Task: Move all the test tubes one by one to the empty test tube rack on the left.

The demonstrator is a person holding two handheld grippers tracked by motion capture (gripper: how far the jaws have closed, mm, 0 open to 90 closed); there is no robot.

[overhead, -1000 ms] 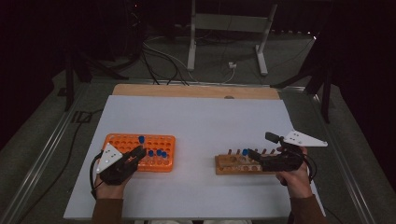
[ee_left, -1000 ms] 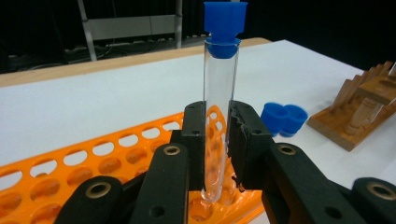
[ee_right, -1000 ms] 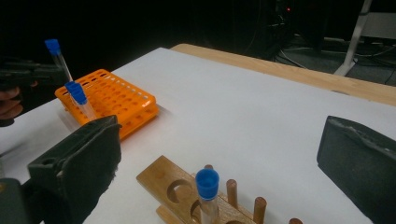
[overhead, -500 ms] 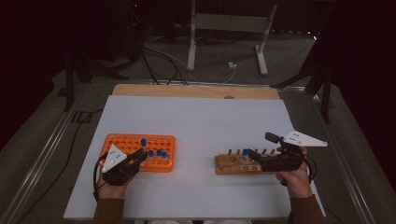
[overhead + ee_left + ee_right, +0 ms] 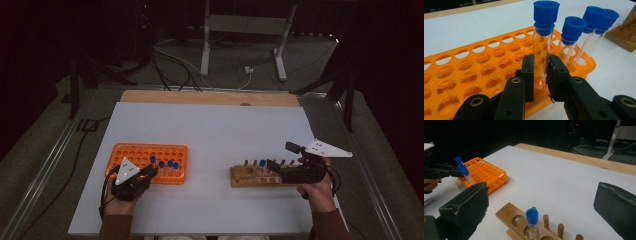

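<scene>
The left gripper (image 5: 540, 75) has its jaws squeezed tight on a clear tube (image 5: 541, 50) with a blue cap. The tube stands straight up between the jaws, with its bottom end just above the near edge of the orange rack (image 5: 474, 75). Just past the jaws, three more blue-capped tubes (image 5: 571, 45) lean in the rack's holes (they sit close together).

The right gripper (image 5: 541, 202) has its jaws wide apart, holding nothing. Between them, a bit ahead, is the wooden rack (image 5: 511, 216), with one blue-capped tube (image 5: 532, 222) standing in a hole. Small wooden pegs (image 5: 560, 228) stick up next to it. Both racks sit on the white surface (image 5: 215, 130), well apart.
</scene>
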